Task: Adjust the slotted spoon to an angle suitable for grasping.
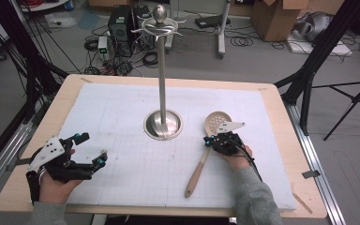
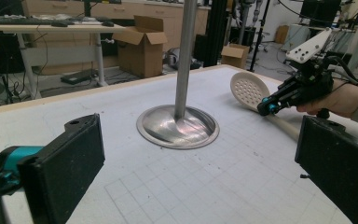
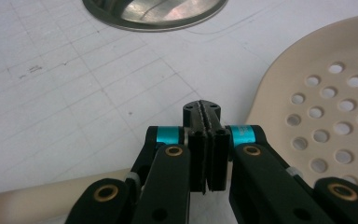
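- Right gripper [image 1: 209, 141]: fingers pressed together, nothing between them, over the slotted spoon [image 1: 206, 150] near the desk's [image 1: 281, 122] right edge.
- Left gripper [image 1: 90, 149]: fingers wide, near the left edge.

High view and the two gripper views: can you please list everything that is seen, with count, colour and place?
slotted spoon: one, cream bowl with holes, wooden handle, lying on the mat right of the stand.
utensil stand: one, silver, upright at the mat's centre, hooks on top.
mat: one, white with a grid, covering the table.
table: one, light wood.
cardboard boxes: brown, on the floor behind.
left gripper: black, open, at the mat's left.
right gripper: black, shut, above the spoon's neck.
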Demonstrator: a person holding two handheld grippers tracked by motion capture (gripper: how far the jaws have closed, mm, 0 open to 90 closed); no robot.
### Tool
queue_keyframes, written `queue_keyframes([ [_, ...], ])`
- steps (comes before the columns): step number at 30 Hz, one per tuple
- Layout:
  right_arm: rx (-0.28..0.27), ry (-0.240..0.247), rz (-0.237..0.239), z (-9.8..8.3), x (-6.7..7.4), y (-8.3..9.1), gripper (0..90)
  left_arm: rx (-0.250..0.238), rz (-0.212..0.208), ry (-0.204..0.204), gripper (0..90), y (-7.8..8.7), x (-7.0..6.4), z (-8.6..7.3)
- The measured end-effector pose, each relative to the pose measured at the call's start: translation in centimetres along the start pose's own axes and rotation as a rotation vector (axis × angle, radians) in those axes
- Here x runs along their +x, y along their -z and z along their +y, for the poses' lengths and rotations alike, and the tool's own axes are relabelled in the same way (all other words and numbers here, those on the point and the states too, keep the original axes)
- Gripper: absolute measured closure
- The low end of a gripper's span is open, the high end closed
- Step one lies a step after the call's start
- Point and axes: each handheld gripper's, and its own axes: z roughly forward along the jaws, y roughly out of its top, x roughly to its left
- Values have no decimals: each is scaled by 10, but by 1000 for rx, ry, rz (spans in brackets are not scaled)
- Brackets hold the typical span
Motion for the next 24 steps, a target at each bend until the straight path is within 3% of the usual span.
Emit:
queue_keyframes([
  [24, -21, -113, -64, -37, -13, 44, 898, 11, -11, -4, 17, -4, -2, -1],
])
